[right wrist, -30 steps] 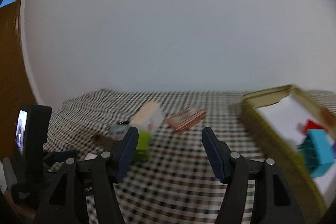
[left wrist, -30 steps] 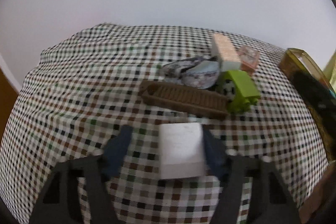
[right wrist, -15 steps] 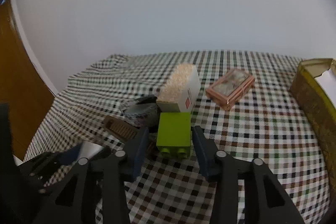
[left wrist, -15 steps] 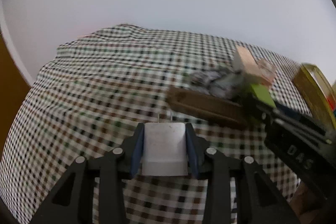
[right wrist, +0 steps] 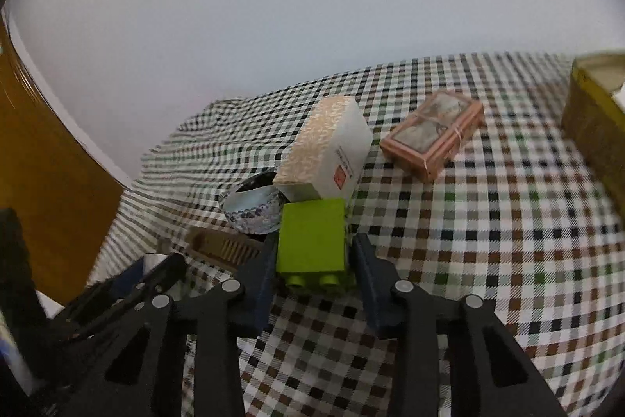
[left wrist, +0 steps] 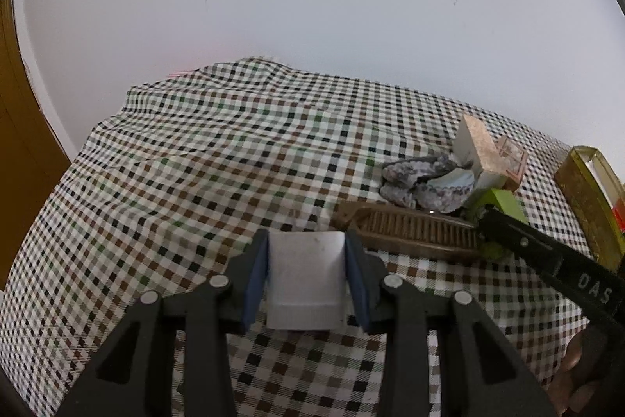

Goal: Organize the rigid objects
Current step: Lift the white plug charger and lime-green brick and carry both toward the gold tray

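My left gripper is shut on a white block, both pads pressed to its sides above the checked cloth. My right gripper has its jaws around a lime green toy brick; the left pad touches it, a thin gap shows at the right pad. The brick rests on the cloth and shows partly in the left wrist view. A brown comb lies between the two grippers, also visible in the right wrist view.
A white and gold box, a crumpled silver wrapper and a copper card pack lie behind the brick. A gold box stands at the right edge. A wooden door is at the left.
My left gripper closed on the white block and lifted it slightly. My right gripper came down from above the table and its jaws narrowed around the green brick.
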Available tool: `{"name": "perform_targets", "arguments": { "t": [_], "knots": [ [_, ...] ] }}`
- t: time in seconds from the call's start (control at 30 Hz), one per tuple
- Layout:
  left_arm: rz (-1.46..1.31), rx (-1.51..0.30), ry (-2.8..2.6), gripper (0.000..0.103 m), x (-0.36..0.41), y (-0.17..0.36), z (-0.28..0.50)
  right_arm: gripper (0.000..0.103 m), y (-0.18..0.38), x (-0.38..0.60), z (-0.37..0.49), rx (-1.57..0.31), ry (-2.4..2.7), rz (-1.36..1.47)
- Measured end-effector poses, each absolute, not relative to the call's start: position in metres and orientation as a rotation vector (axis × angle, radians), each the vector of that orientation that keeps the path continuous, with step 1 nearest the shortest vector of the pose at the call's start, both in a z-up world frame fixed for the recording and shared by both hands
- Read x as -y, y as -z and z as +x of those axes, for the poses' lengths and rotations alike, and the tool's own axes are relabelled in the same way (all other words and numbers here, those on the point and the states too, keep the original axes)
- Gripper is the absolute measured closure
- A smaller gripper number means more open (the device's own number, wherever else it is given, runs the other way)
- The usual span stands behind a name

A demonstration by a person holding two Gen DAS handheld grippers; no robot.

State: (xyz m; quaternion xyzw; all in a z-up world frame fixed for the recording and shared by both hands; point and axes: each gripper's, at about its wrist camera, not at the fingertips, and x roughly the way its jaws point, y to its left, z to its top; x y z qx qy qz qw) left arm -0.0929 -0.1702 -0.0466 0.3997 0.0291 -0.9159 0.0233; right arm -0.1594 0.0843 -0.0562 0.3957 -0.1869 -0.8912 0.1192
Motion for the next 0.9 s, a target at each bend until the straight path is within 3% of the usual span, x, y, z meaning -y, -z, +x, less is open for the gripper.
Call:
{"name": "perform_targets", "arguments": {
  "t": [0.37, 0.7, 0.9],
  "knots": [
    [1.215, -0.134, 2.86, 0.066, 0.164, 0.043, -0.081, 0.066, 0.045, -0.111, -0.116, 0.549, 2.663, 1.095],
    [0.96, -0.058, 2.986, 0.066, 0.134, 0.019, -0.052, 0.066, -0.007, -0.113, -0.04, 0.132, 2.916, 0.687],
    [0.868, -0.032, 3.024, 0.066, 0.123, 0.012, -0.043, 0.066, -0.017, -0.128, -0.028, 0.121, 2.999, 0.604]
  ]
}}
